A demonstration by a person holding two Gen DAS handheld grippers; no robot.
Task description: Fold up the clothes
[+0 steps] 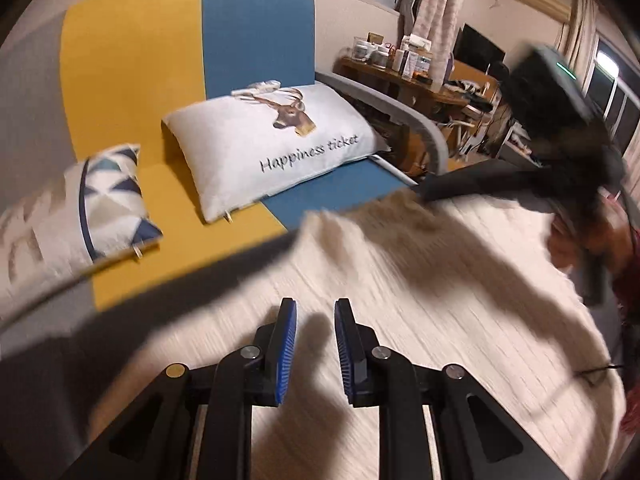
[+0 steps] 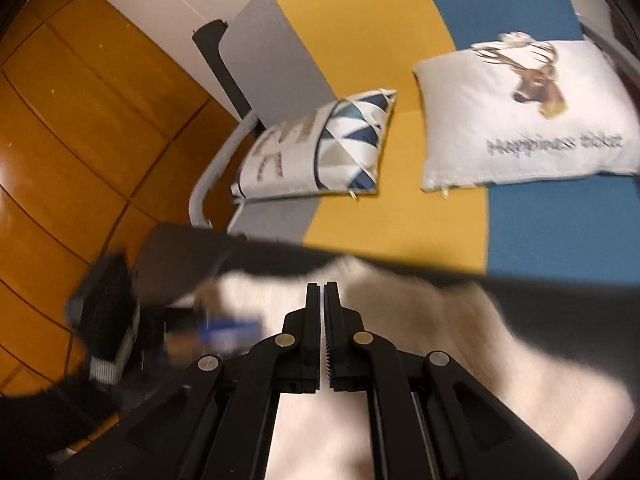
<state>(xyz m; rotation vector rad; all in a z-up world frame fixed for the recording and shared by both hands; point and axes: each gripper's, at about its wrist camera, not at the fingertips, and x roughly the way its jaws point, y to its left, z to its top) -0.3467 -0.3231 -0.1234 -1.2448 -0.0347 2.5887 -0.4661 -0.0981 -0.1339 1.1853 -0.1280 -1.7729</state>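
On the sofa [image 1: 132, 80], the cream garment [image 1: 420, 280] lay spread beneath both your tools, the left gripper [image 1: 315, 344] part-open and empty, the right gripper [image 2: 323, 332] closed on nothing.

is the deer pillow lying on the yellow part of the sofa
No, the deer pillow lies mostly on the blue section, only its left edge reaching the yellow section.
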